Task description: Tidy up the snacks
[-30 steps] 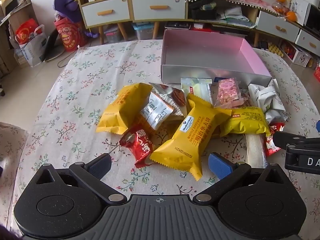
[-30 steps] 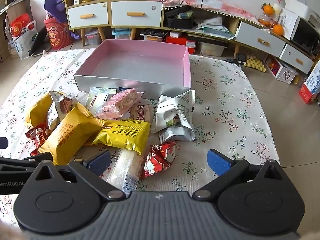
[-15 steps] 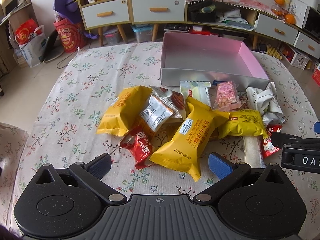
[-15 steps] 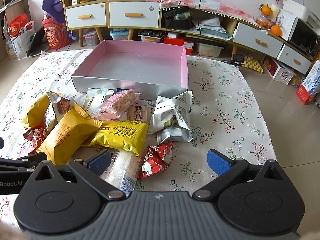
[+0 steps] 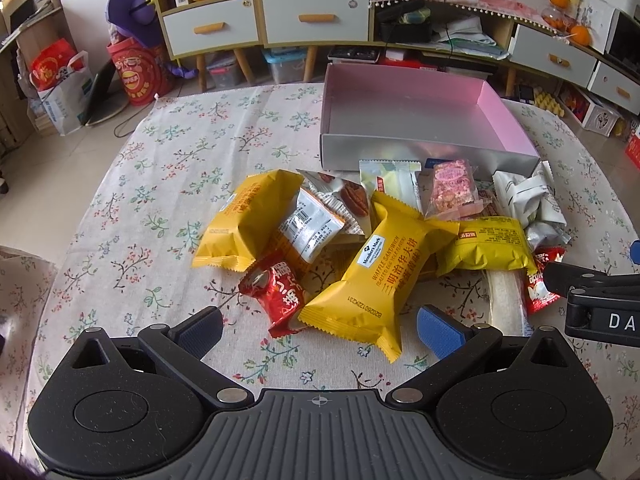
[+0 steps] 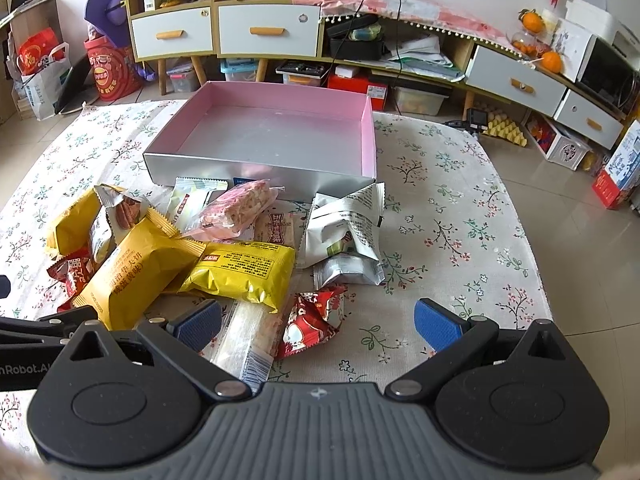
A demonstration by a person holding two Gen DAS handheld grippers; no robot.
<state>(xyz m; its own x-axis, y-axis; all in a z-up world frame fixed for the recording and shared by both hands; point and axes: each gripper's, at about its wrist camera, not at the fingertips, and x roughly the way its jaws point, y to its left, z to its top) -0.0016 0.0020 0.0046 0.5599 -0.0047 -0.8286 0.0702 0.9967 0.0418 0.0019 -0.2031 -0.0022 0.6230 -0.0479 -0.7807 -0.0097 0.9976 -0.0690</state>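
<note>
A pile of snack packets lies on the floral tablecloth in front of an empty pink box (image 5: 412, 112) (image 6: 276, 132) with silver outer walls. The pile holds a large yellow waffle packet (image 5: 376, 272) (image 6: 132, 272), a second yellow packet (image 5: 244, 220), a flat yellow packet (image 5: 486, 250) (image 6: 244, 272), a red packet (image 5: 280, 290), another red packet (image 6: 312, 320), a pink nougat packet (image 5: 454, 190) (image 6: 236, 210) and white packets (image 6: 346, 232). My left gripper (image 5: 318, 326) is open above the near end of the waffle packet. My right gripper (image 6: 318, 324) is open above the red packet.
Low cabinets with white drawers (image 5: 316, 18) and clutter stand behind the table. The table's right edge (image 6: 536, 264) drops to a tiled floor. The other gripper shows at the right edge of the left wrist view (image 5: 596, 304) and the left edge of the right wrist view (image 6: 24, 344).
Both grippers have drawn back and risen slightly, so the pile and box sit a little lower and farther in view. Nothing on the table has moved.
</note>
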